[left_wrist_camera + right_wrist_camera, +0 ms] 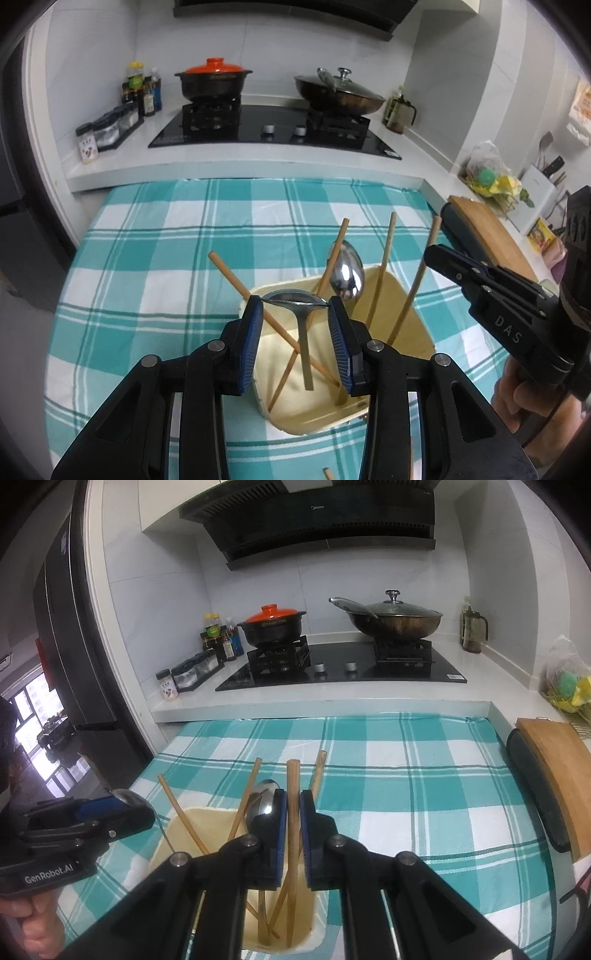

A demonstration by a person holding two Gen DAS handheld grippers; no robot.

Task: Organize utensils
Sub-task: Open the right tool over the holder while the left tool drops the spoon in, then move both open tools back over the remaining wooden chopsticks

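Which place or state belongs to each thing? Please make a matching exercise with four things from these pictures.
Things:
1. spoon
2. chopstick
3. clay pot
4. wok

States:
A. on the left burner, orange lid
B. held between the left gripper fingers
C. on the right burner, glass lid
D. held between the right gripper fingers

Pairs: 1-B, 2-D, 3-A, 4-C

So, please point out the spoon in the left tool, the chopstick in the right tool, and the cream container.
spoon point(293, 298), left wrist view, on the bowl.
chopstick point(293, 812), right wrist view, on the shaft between the pads.
cream container point(413, 314), left wrist view, on the right inner wall.
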